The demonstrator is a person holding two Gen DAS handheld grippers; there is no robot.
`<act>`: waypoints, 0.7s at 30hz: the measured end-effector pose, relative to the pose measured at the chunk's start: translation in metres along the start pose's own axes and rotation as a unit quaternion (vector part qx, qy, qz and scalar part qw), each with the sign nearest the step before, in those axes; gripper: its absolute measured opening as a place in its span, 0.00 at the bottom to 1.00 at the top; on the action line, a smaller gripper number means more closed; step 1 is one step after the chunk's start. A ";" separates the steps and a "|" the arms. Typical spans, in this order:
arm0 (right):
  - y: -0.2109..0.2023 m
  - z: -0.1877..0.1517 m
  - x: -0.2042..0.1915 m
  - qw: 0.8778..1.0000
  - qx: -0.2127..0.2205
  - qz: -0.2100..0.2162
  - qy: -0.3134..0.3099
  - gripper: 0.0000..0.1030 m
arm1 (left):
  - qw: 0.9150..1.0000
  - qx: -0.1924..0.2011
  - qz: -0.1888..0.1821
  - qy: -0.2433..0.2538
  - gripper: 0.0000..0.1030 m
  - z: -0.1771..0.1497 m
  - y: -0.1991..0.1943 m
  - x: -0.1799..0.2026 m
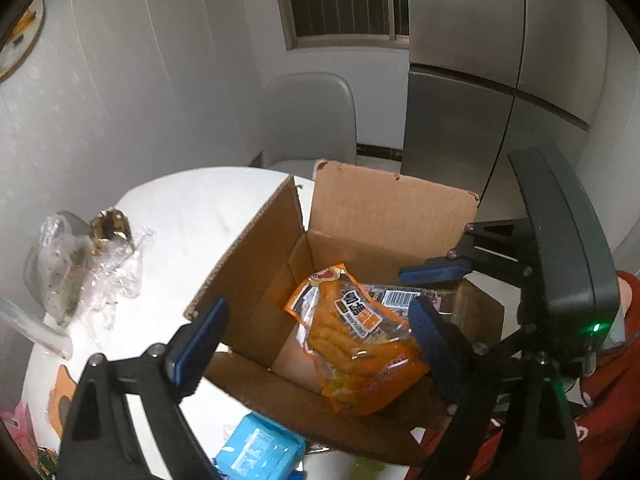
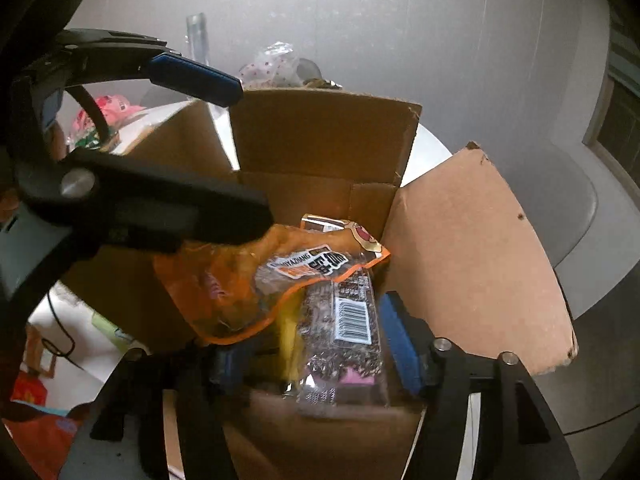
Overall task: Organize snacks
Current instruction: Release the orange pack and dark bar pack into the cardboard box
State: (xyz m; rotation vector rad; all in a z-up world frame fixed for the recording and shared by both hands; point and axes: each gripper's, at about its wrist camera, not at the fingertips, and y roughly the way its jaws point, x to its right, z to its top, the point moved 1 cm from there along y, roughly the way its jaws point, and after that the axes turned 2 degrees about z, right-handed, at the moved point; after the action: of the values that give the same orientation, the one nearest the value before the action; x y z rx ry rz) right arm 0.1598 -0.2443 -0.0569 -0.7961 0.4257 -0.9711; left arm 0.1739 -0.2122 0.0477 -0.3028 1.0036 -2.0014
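Left tongs (image 1: 312,344) gape wide over the orange snack packet (image 1: 352,344), while right tongs (image 2: 316,344) straddle the barcoded packet (image 2: 348,320), apparently unclamped.

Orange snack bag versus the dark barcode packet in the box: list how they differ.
The orange snack bag is orange with a clear window showing yellowish pieces; the barcode packet is dark and speckled with a white barcode label. The orange bag lies on top, tilted and crumpled; the barcode packet sits beneath it, flatter. Both are plastic-wrapped snacks inside the cardboard box.

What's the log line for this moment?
left tongs open by orange snack packet | right tongs open around barcode packet | both packets in cardboard box
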 end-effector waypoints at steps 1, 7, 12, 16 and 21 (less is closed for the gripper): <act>-0.003 -0.002 -0.001 1.000 0.001 0.001 0.001 0.60 | 1.000 0.006 0.004 0.002 0.89 -0.001 -0.003 0.000; -0.018 -0.008 -0.003 1.000 0.012 -0.003 0.008 0.66 | 0.999 0.039 0.012 0.002 0.96 -0.008 -0.028 0.004; -0.033 -0.006 -0.009 1.000 0.028 -0.004 0.008 0.67 | 0.998 0.056 0.017 -0.002 0.97 -0.016 -0.049 0.007; -0.049 -0.001 -0.018 0.999 0.048 -0.012 0.003 0.71 | 0.997 0.072 0.019 -0.007 0.97 -0.024 -0.068 0.008; -0.075 0.000 -0.037 0.997 0.071 -0.016 -0.009 0.71 | 0.995 0.093 0.030 -0.022 0.97 -0.040 -0.097 0.005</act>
State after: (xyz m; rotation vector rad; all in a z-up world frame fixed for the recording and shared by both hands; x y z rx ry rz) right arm 0.0986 -0.2364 -0.0003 -0.6841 0.3247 -1.0111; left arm 0.0926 -0.1642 0.0938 -0.2122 0.7830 -2.0068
